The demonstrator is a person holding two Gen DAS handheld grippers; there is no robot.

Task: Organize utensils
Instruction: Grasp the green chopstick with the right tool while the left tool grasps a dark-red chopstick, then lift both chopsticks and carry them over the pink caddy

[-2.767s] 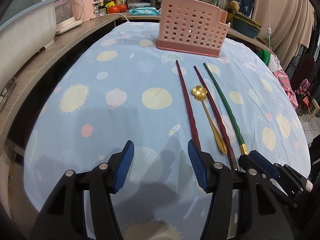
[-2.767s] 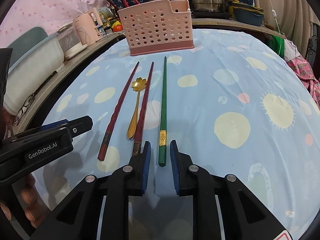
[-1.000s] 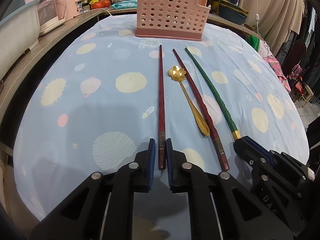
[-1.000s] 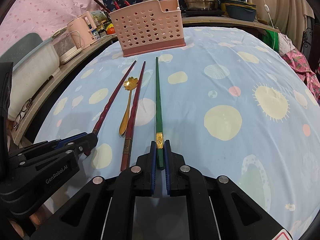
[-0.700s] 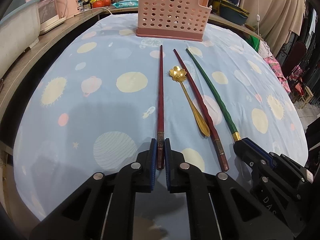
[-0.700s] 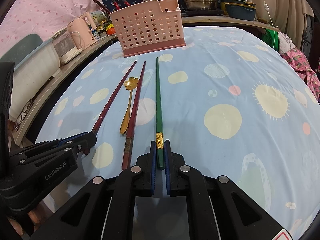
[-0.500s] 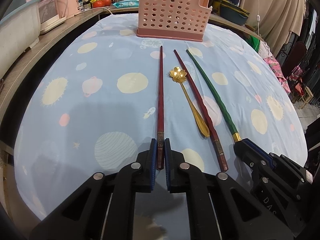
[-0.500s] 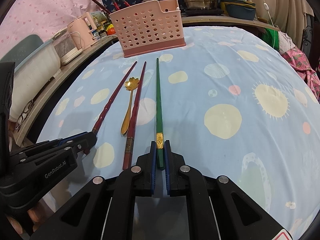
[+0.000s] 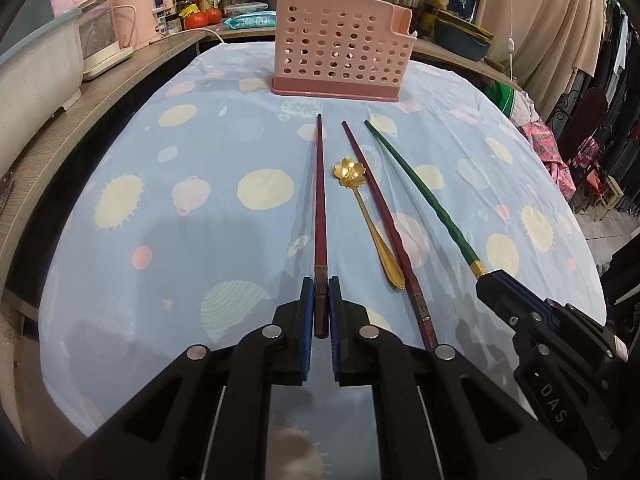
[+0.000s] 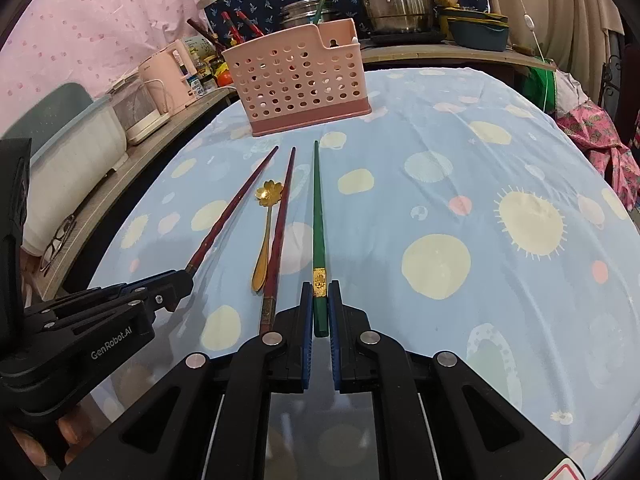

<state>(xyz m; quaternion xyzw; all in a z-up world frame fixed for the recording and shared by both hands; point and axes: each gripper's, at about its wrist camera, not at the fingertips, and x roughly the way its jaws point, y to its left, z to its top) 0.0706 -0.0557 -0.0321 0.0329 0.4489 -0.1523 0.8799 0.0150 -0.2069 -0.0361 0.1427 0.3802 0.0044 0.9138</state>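
Open cloth (image 9: pixel 160 240) left (basket (image 9: pixel 340 52) blocks ahead).

Tablecloth (image 9: pixel 200 240): pale blue, printed with cream suns, planets and small pink dots. Basket (image 9: pixel 340 48) at far edge: salmon pink, perforated, darker pink base. Two chopsticks dark red (image 9: pixel 320 200) (image 9: pixel 384 220); one chopstick green (image 9: pixel 424 196) with gold band. Spoon (image 9: pixel 366 208): gold, flower-shaped bowl. Gripper pads (image 9: pixel 307 312): blue on black.
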